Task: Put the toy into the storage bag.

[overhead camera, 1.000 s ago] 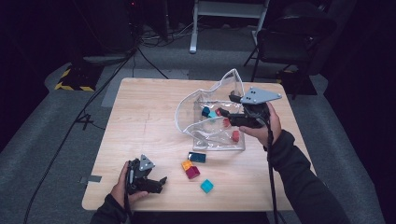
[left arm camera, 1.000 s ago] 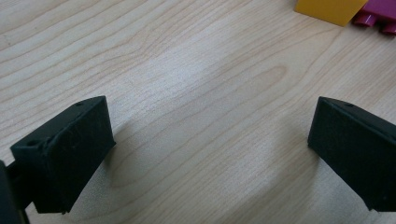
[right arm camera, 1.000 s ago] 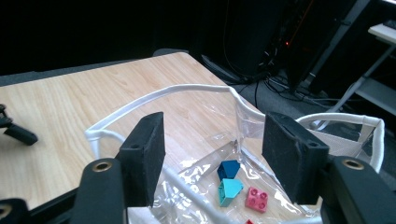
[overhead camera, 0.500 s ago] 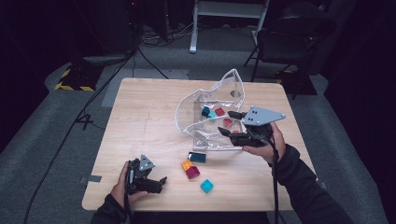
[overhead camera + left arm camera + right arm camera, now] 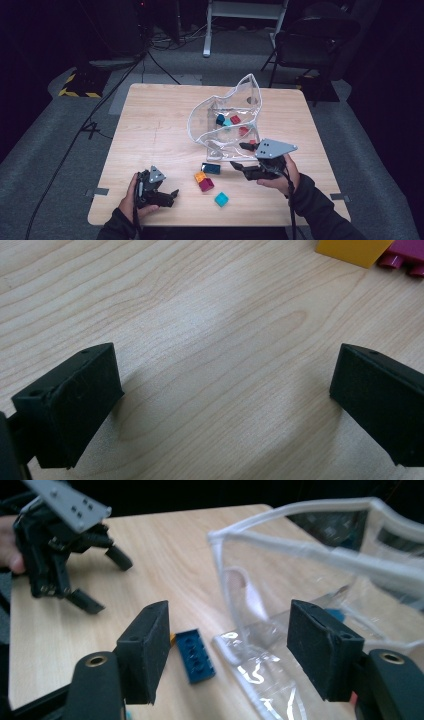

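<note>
High view: clear plastic bag [image 5: 225, 120] centre-right on table [image 5: 150, 130], mouth gaping toward near side, 4 small bricks inside (dk blue, teal, 2 red as far as visible). Loose on wood, near side of bag: 4 more — dark blue brick [image 5: 211, 168] just by bag's near edge, orange brick [image 5: 200, 177] touching magenta brick [image 5: 206, 184], teal brick [image 5: 221, 199] nearest table edge. Right gripper [image 5: 241, 156] low at bag's near-right edge, jaws apart, nothing between; have just been opening. Left gripper [image 5: 172, 196] resting near-left, well apart from the bricks.

Left gripper view: jaws wide, bare wood between; orange brick [image 5: 354, 250] and magenta brick [image 5: 407, 252] at far right.

Right gripper view: jaws apart, dark blue brick [image 5: 196, 655] lying flat beyond the left one, bag [image 5: 310, 580] rim to the right.

Handling, by guess: bricks light, rigid, smooth plastic — pinch across long flat sides, studs up. Bag floppy, slippery; best taken at stiffer white rim.
</note>
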Action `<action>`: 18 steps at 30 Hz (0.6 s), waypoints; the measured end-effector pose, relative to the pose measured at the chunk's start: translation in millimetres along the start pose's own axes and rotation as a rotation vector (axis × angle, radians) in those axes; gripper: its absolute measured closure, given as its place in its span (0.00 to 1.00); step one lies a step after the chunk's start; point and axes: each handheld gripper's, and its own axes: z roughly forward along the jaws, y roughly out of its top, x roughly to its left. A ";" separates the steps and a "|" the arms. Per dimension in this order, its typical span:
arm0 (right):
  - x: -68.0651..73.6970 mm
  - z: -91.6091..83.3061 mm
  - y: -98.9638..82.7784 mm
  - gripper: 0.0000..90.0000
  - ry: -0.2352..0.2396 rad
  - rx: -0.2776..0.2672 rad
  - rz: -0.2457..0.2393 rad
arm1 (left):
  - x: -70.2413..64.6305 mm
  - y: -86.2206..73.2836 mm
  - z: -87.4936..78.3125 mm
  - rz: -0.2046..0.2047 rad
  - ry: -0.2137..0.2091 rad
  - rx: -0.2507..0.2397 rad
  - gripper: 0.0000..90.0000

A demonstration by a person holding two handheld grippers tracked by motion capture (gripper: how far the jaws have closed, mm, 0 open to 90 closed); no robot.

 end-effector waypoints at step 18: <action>45.1 36.8 -55.4 0.37 0.186 0.107 0.008 | 0.1 0.1 -0.1 0.001 0.000 0.001 0.00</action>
